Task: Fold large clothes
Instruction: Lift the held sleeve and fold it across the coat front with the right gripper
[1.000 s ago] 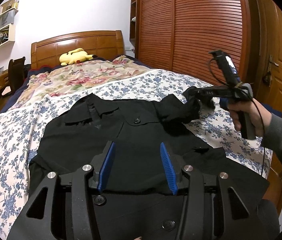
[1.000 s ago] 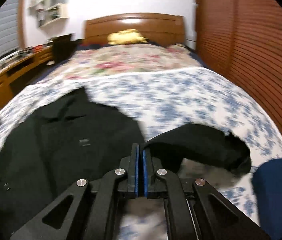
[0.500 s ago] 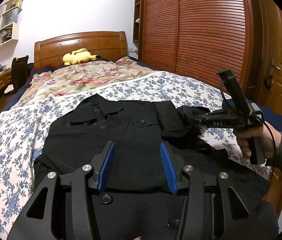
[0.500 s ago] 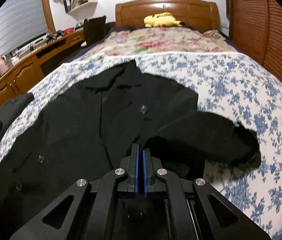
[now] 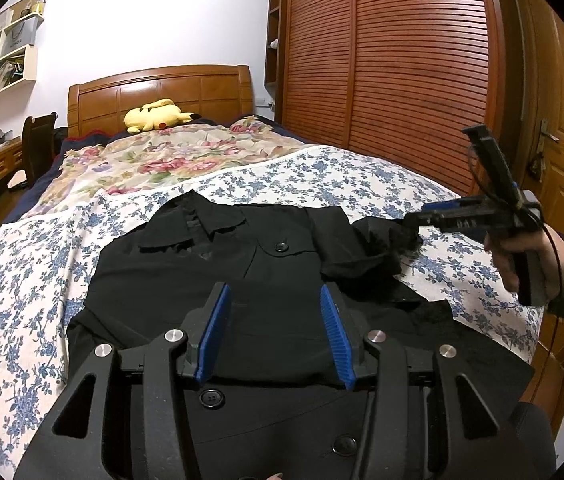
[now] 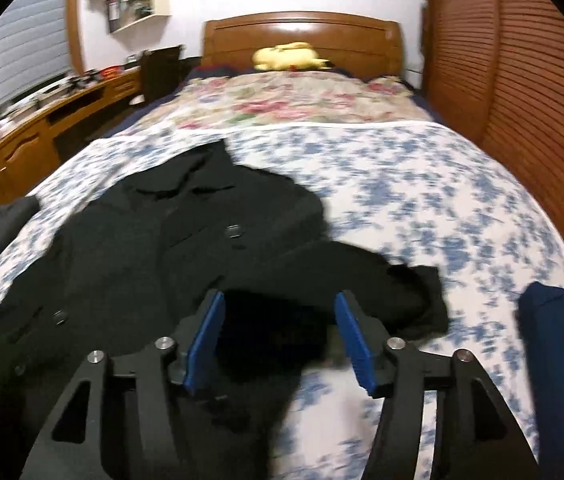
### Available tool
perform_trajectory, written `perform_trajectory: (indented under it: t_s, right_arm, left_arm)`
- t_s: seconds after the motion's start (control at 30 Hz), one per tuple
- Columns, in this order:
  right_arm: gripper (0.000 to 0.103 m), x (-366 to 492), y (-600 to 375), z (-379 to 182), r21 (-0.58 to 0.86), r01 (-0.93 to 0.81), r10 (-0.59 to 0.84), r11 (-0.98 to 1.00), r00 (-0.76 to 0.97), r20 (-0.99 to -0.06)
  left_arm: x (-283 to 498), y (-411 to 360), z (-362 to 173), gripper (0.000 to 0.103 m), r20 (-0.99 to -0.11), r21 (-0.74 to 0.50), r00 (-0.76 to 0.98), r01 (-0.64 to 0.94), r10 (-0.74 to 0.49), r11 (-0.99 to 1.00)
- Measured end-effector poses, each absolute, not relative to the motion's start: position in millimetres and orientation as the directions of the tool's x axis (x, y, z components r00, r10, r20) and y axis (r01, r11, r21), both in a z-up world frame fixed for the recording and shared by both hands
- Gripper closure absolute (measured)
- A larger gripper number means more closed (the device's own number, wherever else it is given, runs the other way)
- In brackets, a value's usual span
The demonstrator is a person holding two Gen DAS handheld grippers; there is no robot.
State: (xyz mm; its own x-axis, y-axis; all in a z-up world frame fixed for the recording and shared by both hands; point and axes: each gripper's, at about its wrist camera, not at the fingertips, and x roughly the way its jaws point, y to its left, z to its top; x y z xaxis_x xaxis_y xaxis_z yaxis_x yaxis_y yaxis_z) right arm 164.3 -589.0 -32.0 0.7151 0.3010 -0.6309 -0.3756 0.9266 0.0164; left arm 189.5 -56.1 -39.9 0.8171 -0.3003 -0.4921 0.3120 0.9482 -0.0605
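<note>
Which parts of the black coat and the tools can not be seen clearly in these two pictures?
- Coat hem: left wrist view, hidden behind the left tongs and cut off by the bottom edge.
- Sleeve: right wrist view, smeared by motion blur, so its folds are unclear.
- Right tongs: open, but whether they touch the sleeve is unclear.

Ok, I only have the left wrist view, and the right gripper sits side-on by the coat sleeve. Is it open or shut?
Observer: Open. In the right wrist view, the right gripper has its jaws wide apart.
Operator: Is the sleeve between them?
Observer: The sleeve lies low across the flowered sheet, in line with the gap. The view is blurred, so I cannot tell whether they touch.
Operator: Anything else near it on that side?
Observer: A dark blue item sits at the bed's right edge, apart from the sleeve.
</note>
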Motion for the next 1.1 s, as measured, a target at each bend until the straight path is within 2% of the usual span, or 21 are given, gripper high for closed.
perform_trajectory:
  t_s: [0.23, 0.37, 0.6, 0.8, 0.9, 0.93, 0.97, 1.03, 1.1]
  right_arm:
    - [0.039, 223.6, -619.0, -53.9, -0.02, -0.188, 0.126, 0.982, 0.729, -0.673]
    - [0.039, 253.2, -628.8, -77.0, 0.008, -0.102, 0.077, 0.995, 0.7, -0.71]
    - [0.036, 293.7, -632.1, -131.5, 0.028, -0.059, 0.057, 0.998, 0.574, -0.817]
    - [0.036, 297.8, -621.4, -136.8, -0.008, -0.081, 0.04, 0.997, 0.58, -0.814]
    - [0.056, 294.1, -615.1, -137.9, -0.021, -0.12, 0.053, 0.993, 0.579, -0.813]
    - [0.068, 291.3, -610.7, -136.6, -0.02, -0.145, 0.068, 0.989, 0.578, -0.813]
    - [0.075, 288.4, -606.3, -135.1, -0.022, -0.168, 0.08, 0.986, 0.574, -0.815]
    - [0.083, 281.4, -598.6, -130.4, -0.059, -0.192, 0.066, 0.98, 0.584, -0.809]
    - [0.085, 271.6, -595.1, -120.9, -0.083, -0.208, 0.063, 0.975, 0.608, -0.792]
  left_arm:
    - [189.8, -56.5, -39.5, 0.055, -0.496, -0.059, 0.816, 0.311, -0.298, 0.949]
    - [190.2, -56.6, -39.4, 0.055, -0.497, -0.059, 0.815, 0.312, -0.299, 0.948]
    - [191.3, -57.4, -41.7, 0.055, -0.504, -0.055, 0.811, 0.313, -0.297, 0.948]
    - [192.4, -56.4, -42.2, 0.055, -0.505, -0.056, 0.811, 0.311, -0.296, 0.949]
    - [192.4, -55.9, -42.7, 0.055, -0.506, -0.056, 0.811, 0.31, -0.295, 0.949]
    - [192.8, -55.9, -43.0, 0.055, -0.507, -0.056, 0.81, 0.309, -0.294, 0.949]
    - [193.2, -54.8, -43.6, 0.055, -0.508, -0.057, 0.81, 0.308, -0.293, 0.95]
    - [193.0, -51.3, -44.7, 0.055, -0.511, -0.056, 0.809, 0.306, -0.29, 0.95]
    - [192.5, -47.6, -45.0, 0.055, -0.512, -0.056, 0.811, 0.299, -0.284, 0.953]
